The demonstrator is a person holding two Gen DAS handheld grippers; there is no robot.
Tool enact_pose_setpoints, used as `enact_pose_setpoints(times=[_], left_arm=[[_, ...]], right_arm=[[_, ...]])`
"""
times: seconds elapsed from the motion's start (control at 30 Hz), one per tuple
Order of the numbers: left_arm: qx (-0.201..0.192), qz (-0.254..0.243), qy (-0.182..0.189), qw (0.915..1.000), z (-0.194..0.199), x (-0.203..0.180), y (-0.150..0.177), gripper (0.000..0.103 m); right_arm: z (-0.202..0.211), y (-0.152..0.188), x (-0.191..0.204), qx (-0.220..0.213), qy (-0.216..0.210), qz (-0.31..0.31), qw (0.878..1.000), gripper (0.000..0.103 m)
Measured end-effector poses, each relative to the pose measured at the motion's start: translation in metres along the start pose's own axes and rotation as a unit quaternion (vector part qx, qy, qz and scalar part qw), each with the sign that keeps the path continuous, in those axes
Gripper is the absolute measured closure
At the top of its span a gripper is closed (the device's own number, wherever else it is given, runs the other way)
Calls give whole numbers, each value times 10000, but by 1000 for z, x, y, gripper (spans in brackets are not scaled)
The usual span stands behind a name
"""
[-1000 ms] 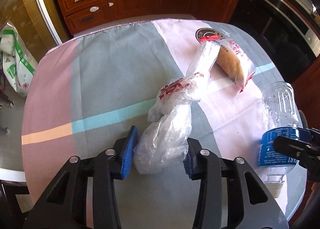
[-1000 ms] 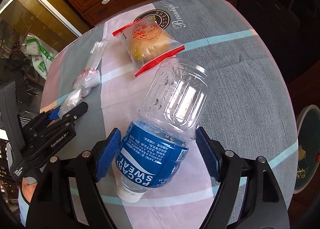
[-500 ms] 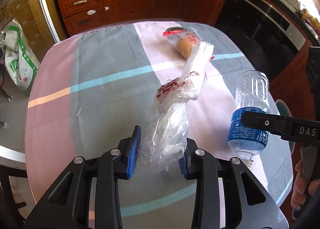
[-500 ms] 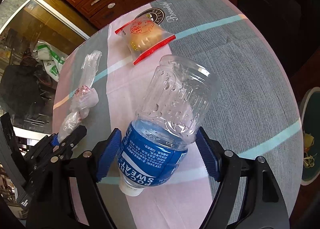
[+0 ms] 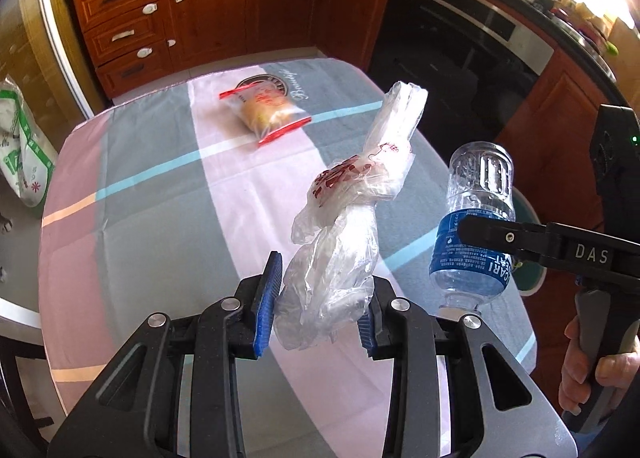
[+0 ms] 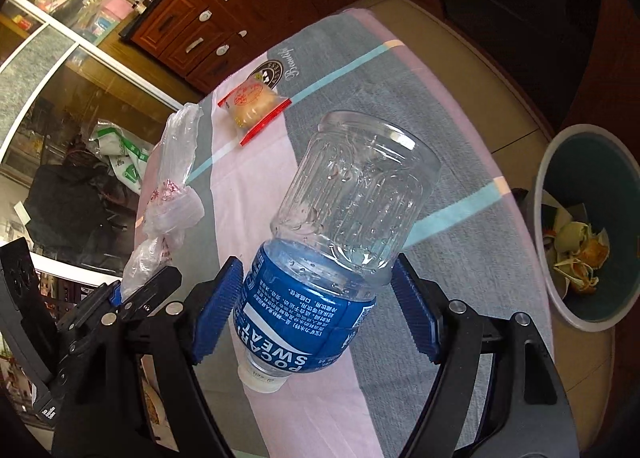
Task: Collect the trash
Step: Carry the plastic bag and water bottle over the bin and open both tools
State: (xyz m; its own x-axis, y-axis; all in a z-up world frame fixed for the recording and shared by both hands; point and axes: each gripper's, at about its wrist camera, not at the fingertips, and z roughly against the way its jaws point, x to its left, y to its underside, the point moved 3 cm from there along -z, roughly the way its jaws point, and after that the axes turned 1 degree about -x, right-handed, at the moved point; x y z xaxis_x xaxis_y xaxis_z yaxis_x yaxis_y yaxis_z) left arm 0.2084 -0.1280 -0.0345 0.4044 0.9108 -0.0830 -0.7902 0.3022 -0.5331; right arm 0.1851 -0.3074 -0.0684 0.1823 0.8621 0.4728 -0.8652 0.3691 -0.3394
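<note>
The left hand-held gripper grips the bag at mid frame and the right hand-held gripper grips the bottle, both off the surface, but the snack at the top waits, and the bin at right gets nothing yet.

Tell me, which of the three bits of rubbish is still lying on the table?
The red-edged snack packet at the far end of the tablecloth. The knotted clear bag and the blue-labelled bottle are each pinched between a gripper's fingers.
</note>
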Motion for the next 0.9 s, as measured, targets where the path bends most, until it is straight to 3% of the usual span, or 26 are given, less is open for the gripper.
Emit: enact_pose_setpoints(times=[0.43, 0.67, 0.9], left_arm=[[247, -812, 249, 9961, -21, -137, -9, 68], [468, -1155, 502, 9909, -45, -203, -5, 68], [755, -1352, 731, 9852, -78, -247, -2, 68]], right_arm=[[73, 10, -127, -544, -131, -887, 9945, 31], [115, 19, -209, -781, 225, -1395, 9869, 31], [136, 24, -265, -872, 666, -1772, 9780, 31]])
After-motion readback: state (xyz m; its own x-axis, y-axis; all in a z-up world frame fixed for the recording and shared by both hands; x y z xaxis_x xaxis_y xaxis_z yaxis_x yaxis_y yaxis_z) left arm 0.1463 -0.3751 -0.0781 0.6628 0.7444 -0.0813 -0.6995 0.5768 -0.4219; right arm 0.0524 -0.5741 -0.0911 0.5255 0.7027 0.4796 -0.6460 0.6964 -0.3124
